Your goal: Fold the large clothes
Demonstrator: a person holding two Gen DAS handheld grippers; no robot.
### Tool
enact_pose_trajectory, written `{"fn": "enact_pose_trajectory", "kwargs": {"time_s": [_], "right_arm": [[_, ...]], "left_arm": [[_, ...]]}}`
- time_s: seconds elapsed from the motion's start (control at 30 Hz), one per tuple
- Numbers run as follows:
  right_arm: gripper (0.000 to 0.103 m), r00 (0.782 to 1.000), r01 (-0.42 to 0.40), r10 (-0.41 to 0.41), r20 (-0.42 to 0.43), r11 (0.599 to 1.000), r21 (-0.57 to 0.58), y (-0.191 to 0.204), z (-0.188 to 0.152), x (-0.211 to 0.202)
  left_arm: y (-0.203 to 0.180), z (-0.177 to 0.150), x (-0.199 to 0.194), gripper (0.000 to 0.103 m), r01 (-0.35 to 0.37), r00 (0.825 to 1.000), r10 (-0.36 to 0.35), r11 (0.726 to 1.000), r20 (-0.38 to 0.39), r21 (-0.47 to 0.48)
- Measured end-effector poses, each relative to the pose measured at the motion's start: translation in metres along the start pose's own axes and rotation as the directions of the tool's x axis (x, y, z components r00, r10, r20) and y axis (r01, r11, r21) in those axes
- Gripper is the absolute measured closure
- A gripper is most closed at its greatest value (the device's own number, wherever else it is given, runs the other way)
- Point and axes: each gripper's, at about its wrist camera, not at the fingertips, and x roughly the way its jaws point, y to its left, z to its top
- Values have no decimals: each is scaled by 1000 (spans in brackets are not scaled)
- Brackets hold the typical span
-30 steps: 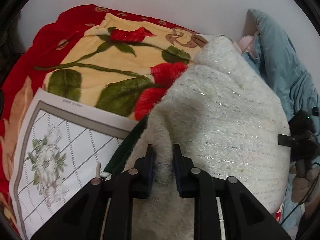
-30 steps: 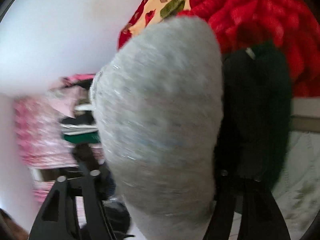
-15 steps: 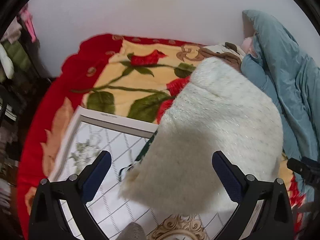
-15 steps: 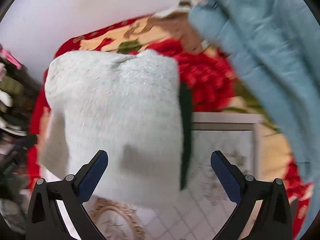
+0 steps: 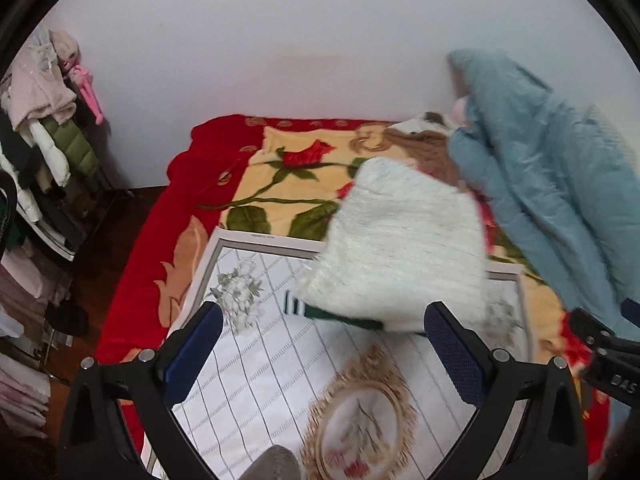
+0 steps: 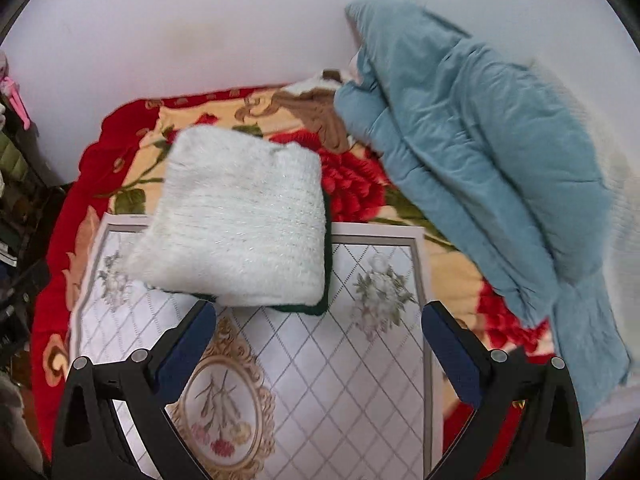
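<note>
A folded white fuzzy sweater [image 5: 400, 248] [image 6: 244, 224] with a dark green edge lies on the far part of a white patterned mat [image 5: 280, 360] [image 6: 332, 360], partly over the red floral blanket [image 5: 280, 168] [image 6: 352, 184]. My left gripper [image 5: 324, 344] hangs above the mat, open, with nothing between its blue pads [image 5: 192, 344]. My right gripper [image 6: 320, 344] is also open and empty, above the mat's near half. Both sit well back from the sweater. The right gripper's black body [image 5: 608, 364] shows at the right edge of the left wrist view.
A rumpled light blue quilt [image 5: 560, 184] [image 6: 480, 168] is heaped on the bed's right side against the white wall. A rack crowded with clothes [image 5: 36, 160] stands at the left beside the bed. Dark floor [image 5: 104, 248] lies between rack and bed.
Both grippers went from closed on the sweater to wide open, let it go, and pulled up and back. The sweater now lies folded on the mat.
</note>
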Motion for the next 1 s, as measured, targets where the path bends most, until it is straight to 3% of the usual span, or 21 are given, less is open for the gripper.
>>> {"fn": "enact_pose_trajectory", "kwargs": {"time_s": [0.27,0.47,0.67,1.0], "right_arm": [[0,994,42,-47,98,998,52,-17,-46,-161],[0,986,9,-16,168,999,45,-30,-78,-263],[0,978,-9,5,207,1000,22,-41,-100,-327],[0,975,-35,34,217,999,-1,-55,-110,-388]], "left_arm": [[4,-20,-133,0,19,998,-19,1000,66,7],[3,-34,-204,0,-5,993,3,1000,119,12],[0,-46,-251,0,-22,992,21,1000,126,7],[-8,-53,-299,0,-45,993,45,999,113,1]]}}
